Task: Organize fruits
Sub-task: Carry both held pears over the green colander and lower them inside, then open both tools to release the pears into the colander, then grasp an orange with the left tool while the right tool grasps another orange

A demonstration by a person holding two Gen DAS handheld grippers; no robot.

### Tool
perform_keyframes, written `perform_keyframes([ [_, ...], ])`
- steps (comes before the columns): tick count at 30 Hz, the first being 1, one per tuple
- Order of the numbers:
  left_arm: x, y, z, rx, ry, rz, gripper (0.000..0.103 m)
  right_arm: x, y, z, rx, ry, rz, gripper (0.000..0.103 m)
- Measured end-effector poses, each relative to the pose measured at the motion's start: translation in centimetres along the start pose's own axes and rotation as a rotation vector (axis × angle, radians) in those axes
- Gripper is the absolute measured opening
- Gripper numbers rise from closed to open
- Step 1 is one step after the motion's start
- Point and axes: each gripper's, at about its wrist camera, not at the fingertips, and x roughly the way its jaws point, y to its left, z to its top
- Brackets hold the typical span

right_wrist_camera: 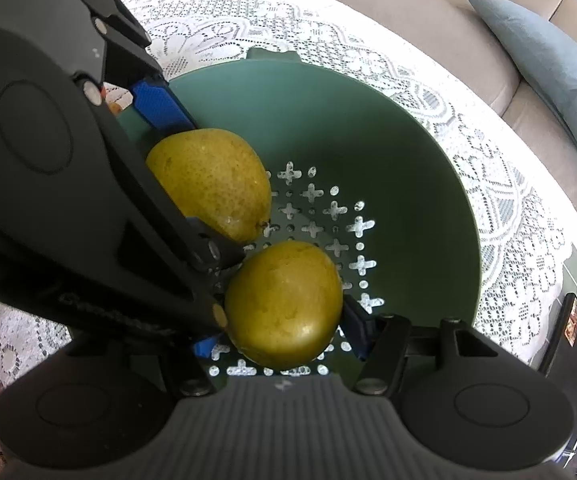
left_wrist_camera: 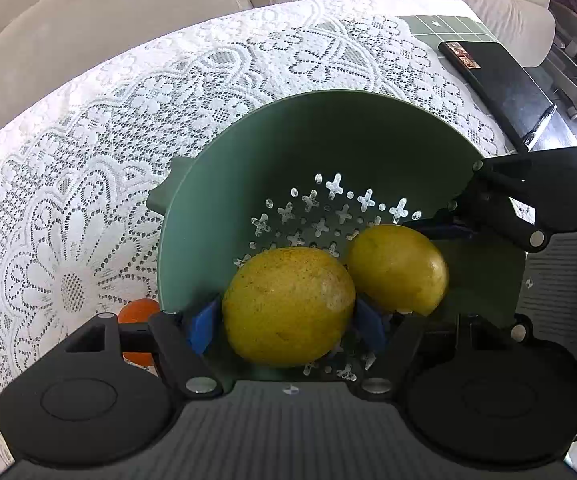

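Green plastic colander (left_wrist_camera: 328,140) sits on a lace tablecloth (left_wrist_camera: 88,200); we have both grippers down inside it. Left gripper (left_wrist_camera: 288,326) clamps the larger yellow pear (left_wrist_camera: 288,306) between its blue pads; right gripper (right_wrist_camera: 284,330) clamps the smaller pear (right_wrist_camera: 284,304). The two fruits sit near each other at the perforated bottom, the tools crowded together. Risks we judge: releasing carelessly could let a pear roll into its neighbour and bruise it; withdrawing together could knock fingers or tip the colander. An orange (left_wrist_camera: 138,314) lies outside the rim, yet to be sorted.
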Motion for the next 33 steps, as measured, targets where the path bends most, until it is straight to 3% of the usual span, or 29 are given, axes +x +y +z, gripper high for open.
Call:
perform_keyframes([
  [5, 0.0, 0.1, 0.1, 0.008, 0.002, -0.005, 0.083, 0.1, -0.2, 0.1, 0.0, 0.021, 0.01, 0.059],
  [8, -0.4, 0.4, 0.2, -0.006, -0.016, -0.019, 0.085, -0.5, -0.4, 0.3, -0.004, -0.001, -0.034, 0.078],
  [13, -1.2, 1.2, 0.4, -0.053, -0.044, -0.067, 0.085, -2.2, -1.7, 0.3, 0.053, -0.047, -0.004, 0.078],
  [17, -2.7, 1.1, -0.4, -0.057, -0.11, -0.093, 0.084, -3.3, -1.7, -0.2, 0.097, -0.086, -0.01, 0.078],
  [27, -10.0, 1.7, -5.1, -0.039, -0.318, -0.016, 0.084, -7.8, 2.3, -1.7, 0.193, -0.317, -0.014, 0.079],
  [33, -12.4, 4.4, -8.6, -0.102, -0.385, 0.02, 0.083, -9.5, 5.4, -2.4, 0.26, -0.487, 0.058, 0.077],
])
